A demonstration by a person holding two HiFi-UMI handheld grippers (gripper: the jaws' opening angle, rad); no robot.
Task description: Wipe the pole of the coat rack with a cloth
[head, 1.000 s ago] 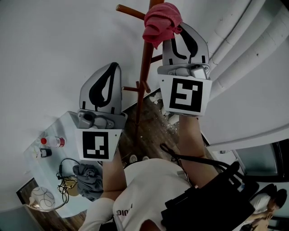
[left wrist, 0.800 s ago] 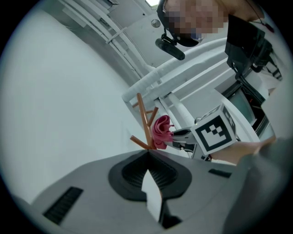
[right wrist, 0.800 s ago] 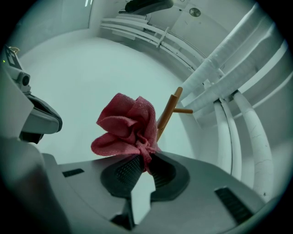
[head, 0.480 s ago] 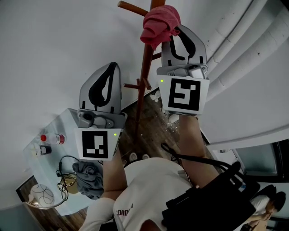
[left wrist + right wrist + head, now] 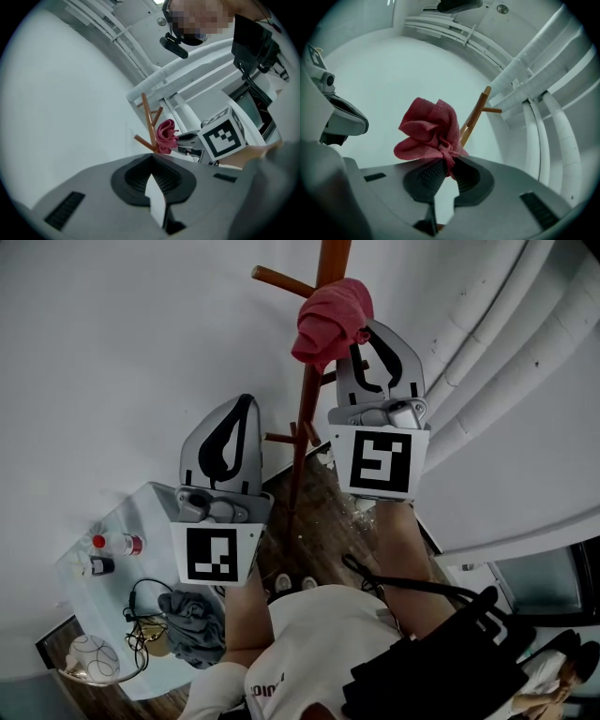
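Red cloth [image 5: 429, 129] bunches out ahead of the right tongs [image 5: 446, 165], whose jaws are clamped tight on one gathered corner, leaving the loose folds as a pad for rubbing. Just beyond those tongs' tips, a little to their right, stands the wooden pole [image 5: 472, 121] of the coat rack [image 5: 281, 282]; the cloth appears pressed against it high up, probably so the wipe can start there and run downward. Left tongs [image 5: 152, 161] hang lower and off to the side, jaws closed on nothing, kept clear of the pole
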